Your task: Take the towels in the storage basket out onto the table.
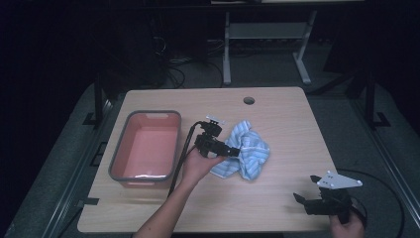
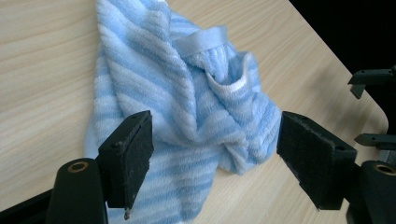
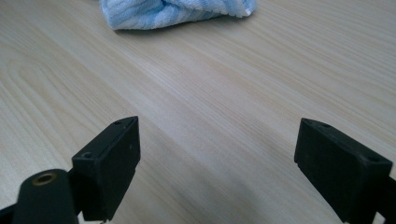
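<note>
Blue striped towel (image 1: 243, 153) crumpled between wide left tongs (image 1: 236, 151), forearm angled in; right tongs (image 1: 308, 188) wide, apart.

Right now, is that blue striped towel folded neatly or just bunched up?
Bunched up. The towel lies in a crumpled heap on the table, with twisted folds and a hem sticking up, beside the pink tub.

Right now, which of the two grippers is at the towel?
The left gripper, jaws open around the crumpled blue striped towel. The right gripper sits apart, near the table's right corner.

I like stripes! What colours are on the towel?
Light blue and white stripes on the towel, best in the left gripper view.
</note>
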